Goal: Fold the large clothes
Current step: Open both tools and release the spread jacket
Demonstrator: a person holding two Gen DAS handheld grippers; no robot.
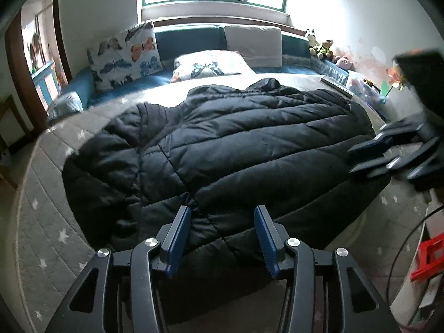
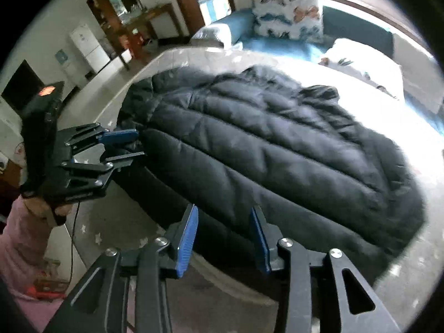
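Note:
A large black quilted puffer jacket [image 1: 222,149] lies spread flat on the grey star-patterned bed cover [image 1: 41,222], hem hanging over the near edge. It also shows in the right wrist view [image 2: 277,149]. My left gripper [image 1: 222,216] is open and empty just above the jacket's hem. It shows in the right wrist view [image 2: 133,144] at the jacket's left hem corner. My right gripper [image 2: 223,222] is open and empty over the hem. It shows at the right in the left wrist view [image 1: 360,158], beside the jacket's right edge.
Butterfly pillows [image 1: 125,55] and a plain cushion [image 1: 252,44] lean at the bed's head under the window. Stuffed toys [image 1: 322,45] sit at the back right. A red object [image 1: 427,258] is on the floor at right. A cabinet [image 2: 88,47] stands beyond the bed.

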